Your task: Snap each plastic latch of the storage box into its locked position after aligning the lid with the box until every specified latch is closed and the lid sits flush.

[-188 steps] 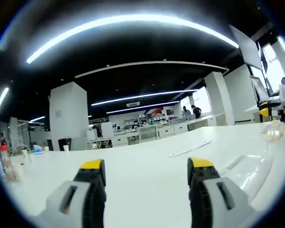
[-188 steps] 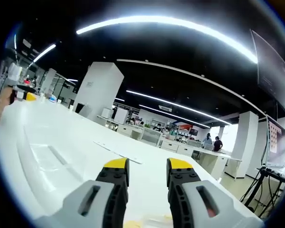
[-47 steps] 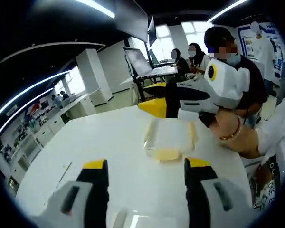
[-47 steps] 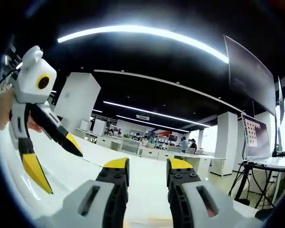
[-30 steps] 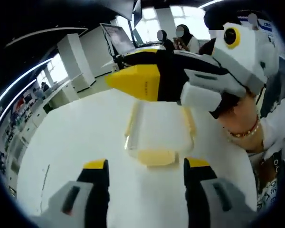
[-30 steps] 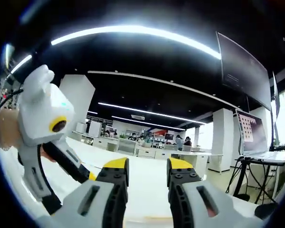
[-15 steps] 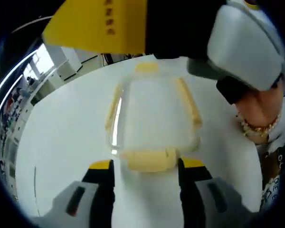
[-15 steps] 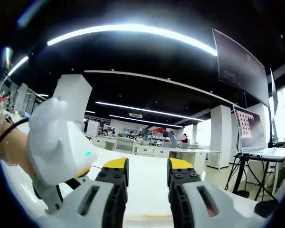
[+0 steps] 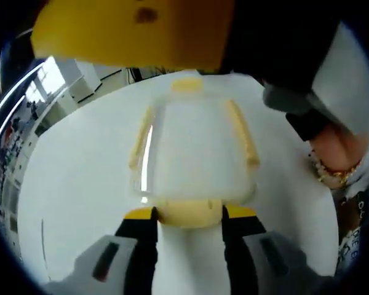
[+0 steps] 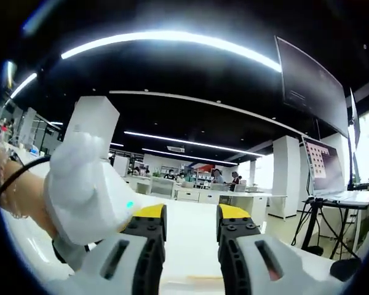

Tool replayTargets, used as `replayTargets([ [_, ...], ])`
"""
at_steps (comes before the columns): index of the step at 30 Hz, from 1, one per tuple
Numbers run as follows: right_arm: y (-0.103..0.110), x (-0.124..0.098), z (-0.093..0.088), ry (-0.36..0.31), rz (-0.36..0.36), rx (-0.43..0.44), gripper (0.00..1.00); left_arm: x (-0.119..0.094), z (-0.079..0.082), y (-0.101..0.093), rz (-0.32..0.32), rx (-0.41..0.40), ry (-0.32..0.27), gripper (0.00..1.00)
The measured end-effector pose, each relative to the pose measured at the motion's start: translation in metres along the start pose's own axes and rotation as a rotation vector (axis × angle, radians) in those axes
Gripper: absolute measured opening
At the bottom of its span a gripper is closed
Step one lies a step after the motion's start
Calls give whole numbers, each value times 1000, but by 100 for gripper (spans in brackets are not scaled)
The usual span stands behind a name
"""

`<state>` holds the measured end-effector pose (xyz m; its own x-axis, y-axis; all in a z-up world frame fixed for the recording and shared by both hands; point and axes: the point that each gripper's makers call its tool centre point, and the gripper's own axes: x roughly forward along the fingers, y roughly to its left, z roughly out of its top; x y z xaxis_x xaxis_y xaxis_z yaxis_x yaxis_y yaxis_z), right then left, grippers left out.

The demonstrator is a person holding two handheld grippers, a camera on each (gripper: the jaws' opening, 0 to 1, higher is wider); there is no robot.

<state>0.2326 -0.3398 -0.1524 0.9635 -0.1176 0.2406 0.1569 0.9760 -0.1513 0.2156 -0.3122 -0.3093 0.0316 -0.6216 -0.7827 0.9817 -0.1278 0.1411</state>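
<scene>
In the left gripper view, a clear storage box (image 9: 194,157) with a clear lid is seen lying on a white bench (image 9: 74,178), well in from the bench edges, its long axis running away from the camera. 4 pale yellow latches are carried on it: the near-end latch (image 9: 187,212), a far-end latch (image 9: 187,85), and 2 long side latches (image 9: 141,136) (image 9: 243,132). The left gripper (image 9: 187,215) is set at the near end of the box, its 2 yellow-tipped jaws standing apart with the near-end latch lying between them and filling the gap; whether the jaws are pressing on the latch cannot be told. Above the box, the yellow-tipped jaw and white body of the right gripper (image 9: 234,43) are seen crossing the top of that view, held by a hand (image 9: 329,144) with a beaded bracelet (image 9: 335,177) at the wrist. In the right gripper view, the right gripper (image 10: 187,215) is pointed out across the room, its 2 jaws parted by a narrow gap with nothing held between them. At the left of that view, the white body of the left gripper is seen close by, gripped by a hand (image 10: 15,196). Beyond the bench, a large office with ceiling light strips (image 10: 172,40), white columns (image 10: 95,123) and a wall screen (image 10: 310,86) is seen.
</scene>
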Motion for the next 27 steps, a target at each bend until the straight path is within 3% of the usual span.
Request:
replayTargets([
  [10, 1, 3, 1, 9, 9, -41, 32, -4, -7, 4, 1, 5, 5, 40],
  [12, 4, 5, -1, 42, 48, -65, 32, -6, -9, 4, -5, -1, 4, 40],
  [14, 13, 7, -5, 103, 139, -56, 31, -8, -12, 5, -5, -5, 5, 40],
  [16, 19, 8, -2, 118, 195, -62, 31, -9, -13, 6, -5, -7, 5, 40],
  [17, 23, 7, 0, 130, 251, -122, 31, -10, -15, 7, -5, -9, 6, 40],
  [20, 24, 6, -3, 190, 323, -240, 29, -12, -18, 8, -8, -12, 8, 40],
  [22, 19, 4, -10, 263, 391, -309, 24, -14, -21, 9, -10, -9, 14, 40],
  [27, -4, 3, -24, 373, 435, -374, 18, -16, -26, 11, -12, -12, 19, 40],
])
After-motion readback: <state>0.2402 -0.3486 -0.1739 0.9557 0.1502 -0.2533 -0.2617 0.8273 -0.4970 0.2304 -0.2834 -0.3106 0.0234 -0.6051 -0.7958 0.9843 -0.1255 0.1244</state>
